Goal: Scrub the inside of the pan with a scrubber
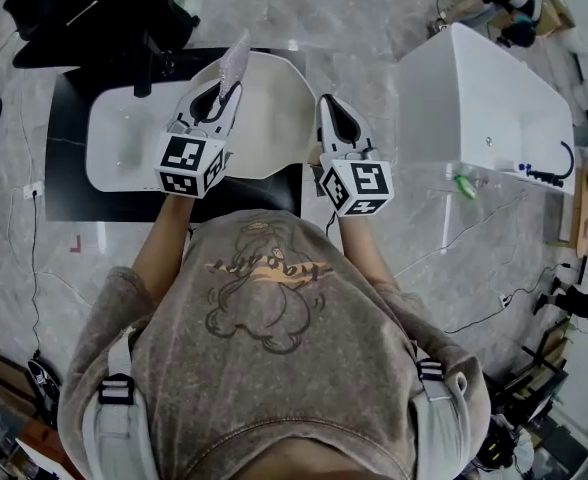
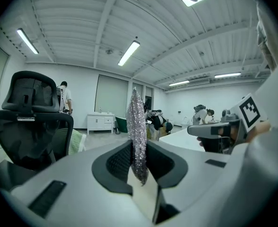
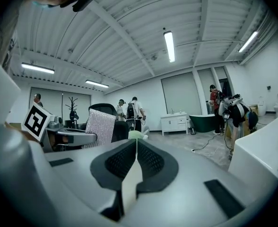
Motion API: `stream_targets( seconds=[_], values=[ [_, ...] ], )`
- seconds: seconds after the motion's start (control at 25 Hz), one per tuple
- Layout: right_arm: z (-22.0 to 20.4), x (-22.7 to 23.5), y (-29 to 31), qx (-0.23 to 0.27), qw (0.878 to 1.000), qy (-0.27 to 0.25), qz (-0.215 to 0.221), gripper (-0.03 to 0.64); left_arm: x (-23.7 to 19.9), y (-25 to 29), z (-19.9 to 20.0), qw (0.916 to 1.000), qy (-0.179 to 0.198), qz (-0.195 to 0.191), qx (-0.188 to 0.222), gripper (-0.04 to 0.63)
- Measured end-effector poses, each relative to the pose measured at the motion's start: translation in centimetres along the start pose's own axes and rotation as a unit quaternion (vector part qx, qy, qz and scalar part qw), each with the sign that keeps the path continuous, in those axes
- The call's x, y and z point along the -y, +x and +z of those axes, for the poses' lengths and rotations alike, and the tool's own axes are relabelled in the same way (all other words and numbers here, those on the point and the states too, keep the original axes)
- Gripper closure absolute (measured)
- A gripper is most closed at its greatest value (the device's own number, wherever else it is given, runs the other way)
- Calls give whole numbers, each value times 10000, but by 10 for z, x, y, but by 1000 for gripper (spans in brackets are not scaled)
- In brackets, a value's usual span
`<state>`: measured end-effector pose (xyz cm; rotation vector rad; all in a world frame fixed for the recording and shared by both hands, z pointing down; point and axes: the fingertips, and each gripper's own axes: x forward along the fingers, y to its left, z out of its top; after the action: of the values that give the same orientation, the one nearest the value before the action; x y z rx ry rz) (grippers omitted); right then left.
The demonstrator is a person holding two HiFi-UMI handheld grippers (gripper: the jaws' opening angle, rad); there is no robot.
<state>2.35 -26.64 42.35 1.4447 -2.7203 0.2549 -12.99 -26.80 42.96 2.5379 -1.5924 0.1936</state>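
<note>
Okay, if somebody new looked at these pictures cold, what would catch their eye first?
The glittery silver scrubber grabs the eye first, standing upright, clamped in the left gripper's jaws at the centre of the left gripper view. From the head view, both grippers hang side by side before the person's chest, above a white basin on a black table. The right gripper's jaws are shut on nothing.
</note>
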Motion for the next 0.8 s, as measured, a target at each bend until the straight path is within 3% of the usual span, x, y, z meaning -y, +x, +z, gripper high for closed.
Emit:
stream_targets(
  seconds=[0.24,0.8],
  values=[
    [-1,4,-1,12,9999,-30,-139,594,-1,-5,-6,9999,-14,100,-19,518],
    [-9,-16,3,-244,9992,-252,182,594,12,-9,-18,9998,-95,13,-173,518]
  ],
)
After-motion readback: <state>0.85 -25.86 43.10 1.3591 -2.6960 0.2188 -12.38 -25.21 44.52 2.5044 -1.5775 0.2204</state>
